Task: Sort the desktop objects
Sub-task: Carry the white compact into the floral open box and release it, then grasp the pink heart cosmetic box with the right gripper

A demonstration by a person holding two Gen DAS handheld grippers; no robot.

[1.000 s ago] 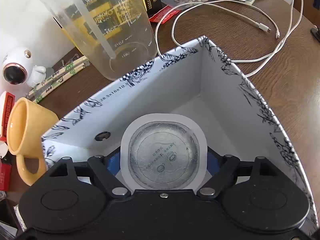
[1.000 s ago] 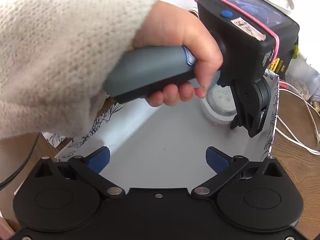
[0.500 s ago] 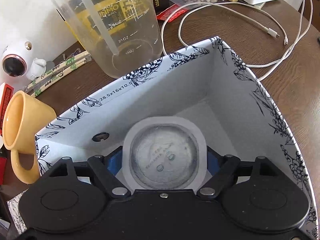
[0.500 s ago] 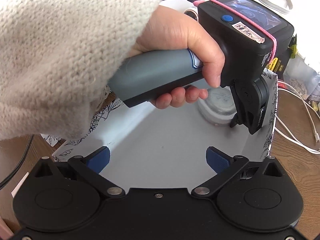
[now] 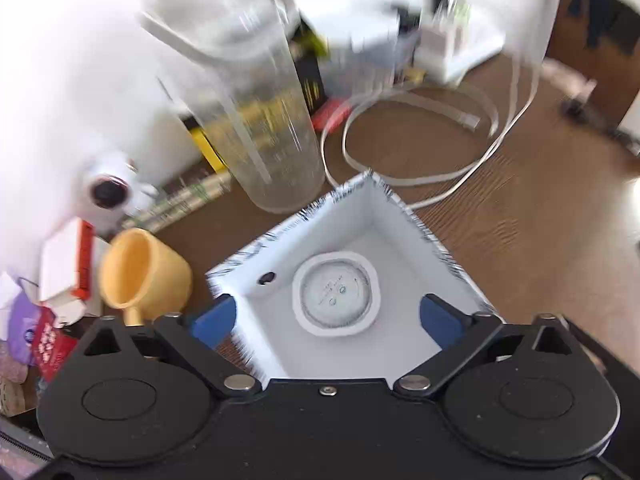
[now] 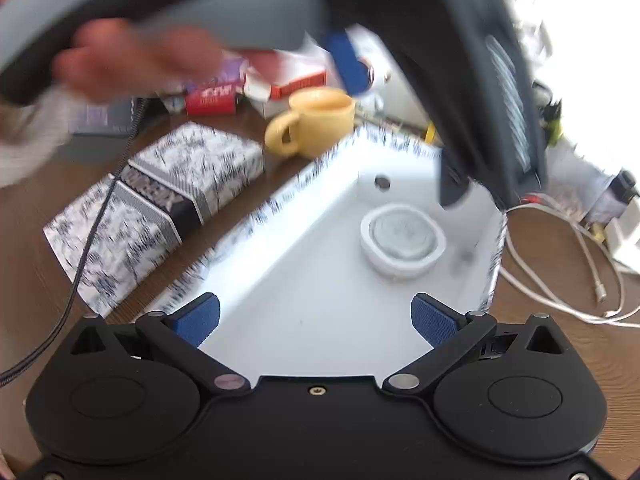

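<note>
A: Jelly cup, sealed, round w/ white rim — sitting on floor of patterned box, near far corner, just beside small dark hole in wall. Touching nothing else.

B: Left gripper? Jaws spread wide, blue pads either side of cup but above it, gripping nothing. Blur everywhere, so prob. moving fast.

A: Right gripper same: jaws apart, empty, hanging over box's near end. Left unit seen from right cam as big dark blur above cup.

B: Risks? Yellow mug on its side, right against box wall. Quick swing of left gripper could clip it or roll it into clutter behind.

A: Also clear measuring jug, tall, looks light, just past box corner. Easy to tip w/ a careless reach. White cable looped beside box; could snag a finger.

B: And both grippers crowded over same box. Collision poss. if both go at once.
</note>
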